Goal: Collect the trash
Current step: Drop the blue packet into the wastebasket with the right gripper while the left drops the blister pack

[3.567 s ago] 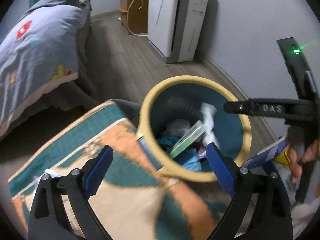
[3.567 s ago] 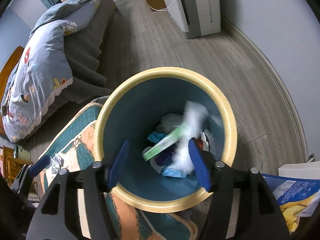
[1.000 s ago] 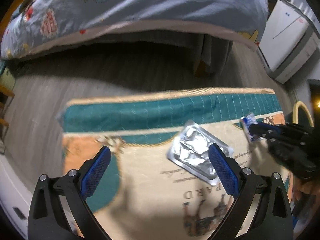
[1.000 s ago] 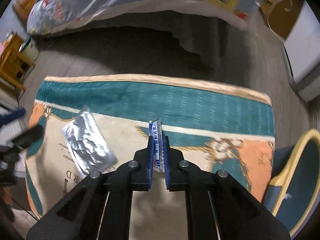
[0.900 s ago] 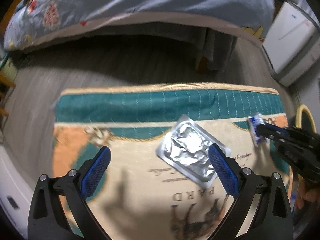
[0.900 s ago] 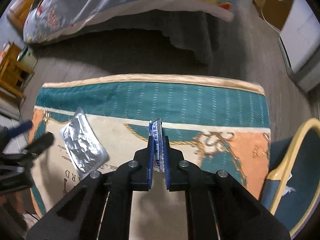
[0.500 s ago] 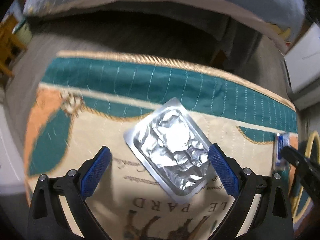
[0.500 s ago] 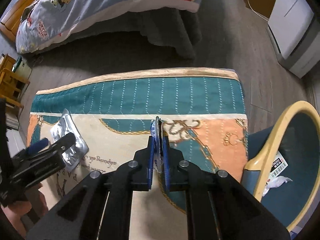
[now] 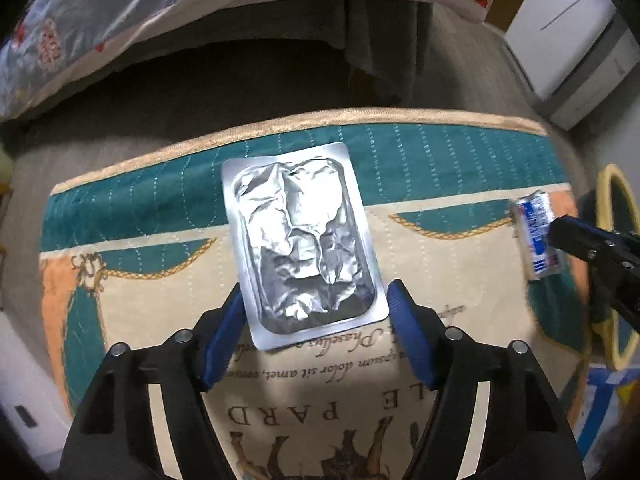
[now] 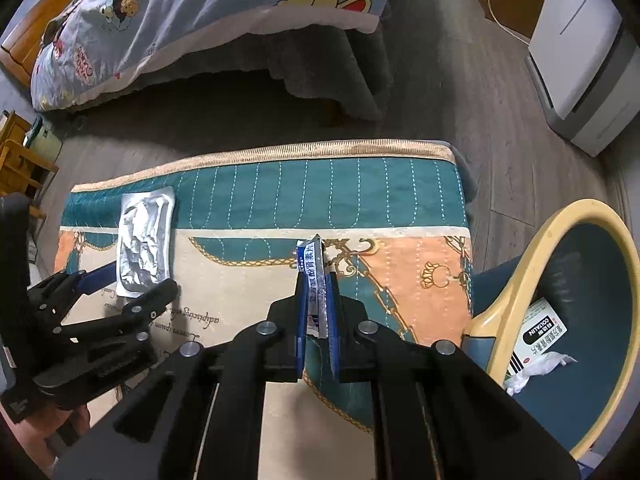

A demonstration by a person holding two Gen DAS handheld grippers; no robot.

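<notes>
A crumpled silver foil blister pack lies flat on the patterned rug. My left gripper hangs just over the pack's near end, its jaws closing with that end between the blue pads, which look not to press on it. The right wrist view shows the same pack and left gripper at the left. My right gripper is shut on a small blue-and-white sachet held upright above the rug. That sachet appears at the right edge of the left wrist view.
A teal bin with a yellow rim stands off the rug's right end, with a medicine box and tissue inside. A bed with a cartoon duvet runs along the far side. A white appliance is at the back right.
My left gripper has come down over the foil pack and its jaws have narrowed around the near end. The right gripper has carried the sachet to the right, nearer the bin.
</notes>
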